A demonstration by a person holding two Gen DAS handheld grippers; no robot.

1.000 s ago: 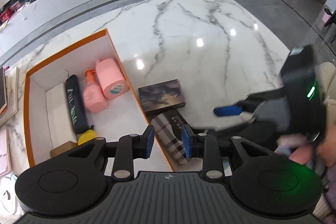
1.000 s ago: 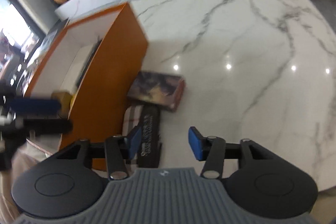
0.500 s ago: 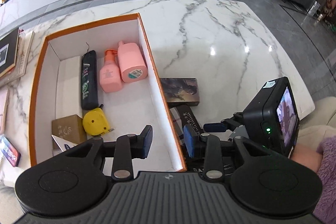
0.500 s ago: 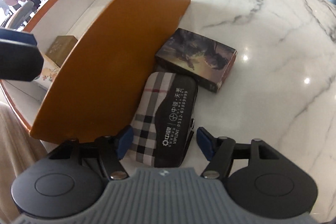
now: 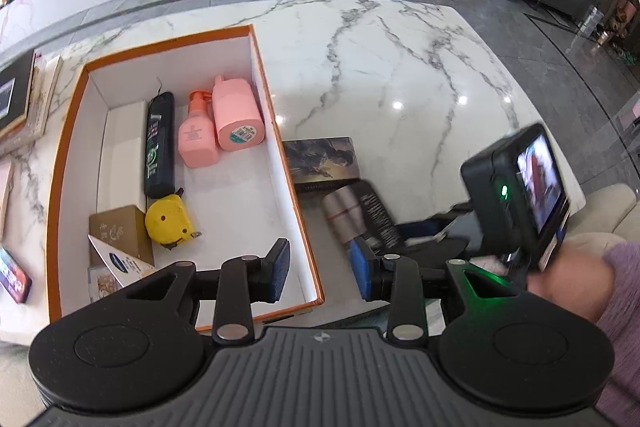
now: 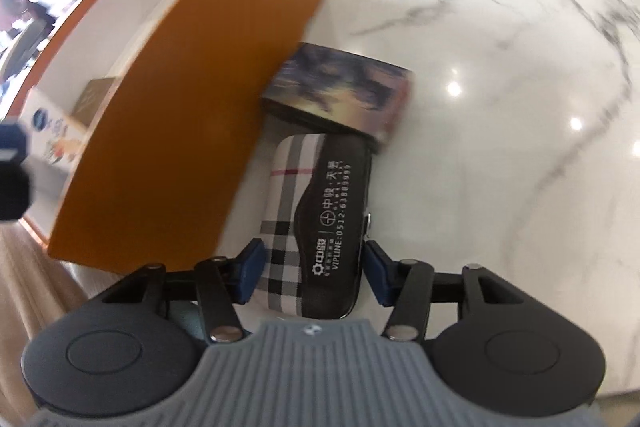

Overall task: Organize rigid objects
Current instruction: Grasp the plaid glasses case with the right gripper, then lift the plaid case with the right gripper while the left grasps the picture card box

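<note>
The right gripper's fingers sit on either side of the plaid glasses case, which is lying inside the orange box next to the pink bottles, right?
Not quite. The right gripper does straddle the plaid glasses case, but the case lies on the marble table outside the orange box, beside its wall. The right wrist view shows it.

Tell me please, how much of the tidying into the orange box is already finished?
Done: the orange box already holds two pink bottles, a dark bottle, a yellow tape measure and small cartons. In hand: the right gripper straddles the plaid case, jaws open, not yet gripping. Left: that case and the picture box, both on the table beside the box. The left gripper is open, holding nothing.
</note>
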